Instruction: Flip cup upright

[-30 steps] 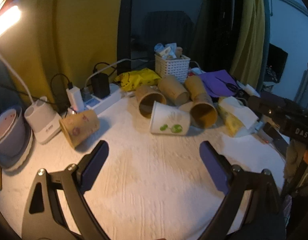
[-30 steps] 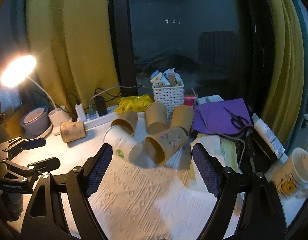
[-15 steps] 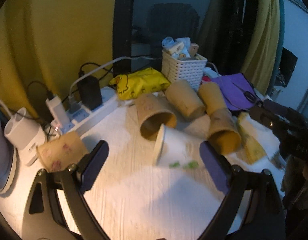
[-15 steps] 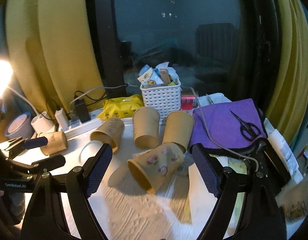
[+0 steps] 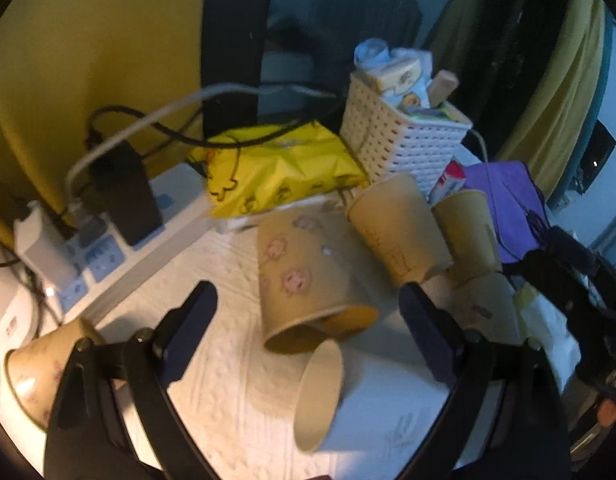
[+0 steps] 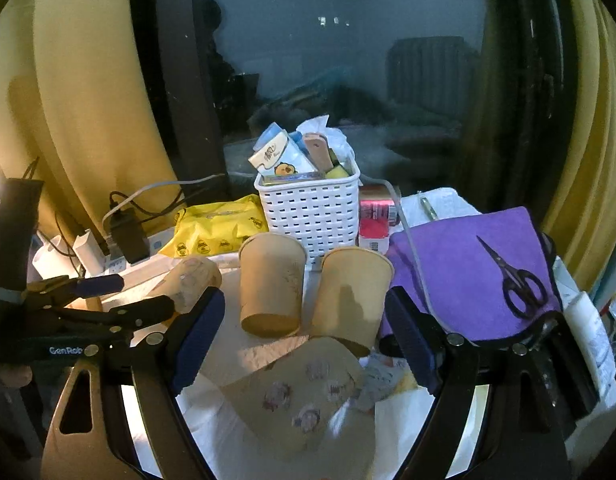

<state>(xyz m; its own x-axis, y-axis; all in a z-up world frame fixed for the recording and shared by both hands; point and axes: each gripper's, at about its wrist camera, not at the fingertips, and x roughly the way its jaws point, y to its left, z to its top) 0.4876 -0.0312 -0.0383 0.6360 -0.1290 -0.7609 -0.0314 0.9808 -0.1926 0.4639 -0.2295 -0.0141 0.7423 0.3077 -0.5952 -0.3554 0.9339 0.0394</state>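
On the white cloth (image 5: 212,364), several paper cups lie on their sides in a loose group. Between the fingers of the left gripper (image 5: 308,328) there is a brown cup with pink prints (image 5: 304,280), its open mouth turned toward the camera, and just in front of it a white cup (image 5: 348,400) lies with its mouth to the left, its rim close to the brown one; whether they touch I cannot tell. The left gripper is held low over the cloth and pointed at these two cups, its fingers (image 5: 188,328) spread wide on both sides and gripping nothing. The right gripper (image 6: 304,332) is also wide open and empty, and is aimed toward the window; below it, between its fingers, lies a printed cup (image 6: 304,396) on its side. Behind that one, two plain brown cups (image 6: 270,284) lie side by side with their bottoms toward the white basket (image 6: 312,212). A yellow packet (image 5: 276,168) lies left of the basket, next to a power strip (image 5: 108,256) with plugs in it. A purple cloth (image 6: 468,272) with black scissors (image 6: 512,280) on it is at the right. One more printed cup (image 5: 36,376) lies apart, at the far left.
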